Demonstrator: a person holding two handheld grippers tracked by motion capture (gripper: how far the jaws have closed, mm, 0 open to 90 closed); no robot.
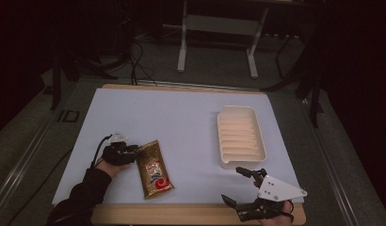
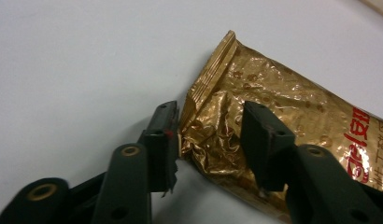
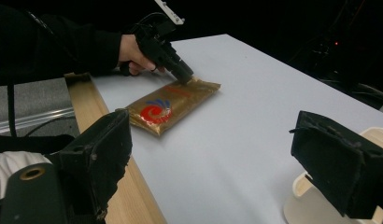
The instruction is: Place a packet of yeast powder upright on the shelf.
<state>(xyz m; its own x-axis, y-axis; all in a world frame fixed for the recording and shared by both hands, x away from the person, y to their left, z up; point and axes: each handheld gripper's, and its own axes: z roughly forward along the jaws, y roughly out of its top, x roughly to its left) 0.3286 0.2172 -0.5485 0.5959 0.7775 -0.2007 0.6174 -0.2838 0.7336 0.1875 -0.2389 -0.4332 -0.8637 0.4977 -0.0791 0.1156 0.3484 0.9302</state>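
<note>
One gold packet (image 1: 154, 169), one tray (image 1: 240, 136), probably ridged

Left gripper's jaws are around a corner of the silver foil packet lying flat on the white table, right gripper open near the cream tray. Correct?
One slip: the crinkled foil packet is gold with red print, not silver, as the left gripper view shows. The rest holds: the left gripper has its jaws around the packet's corner on the white table, and the right gripper stands open near the cream ribbed plastic tray.
</note>
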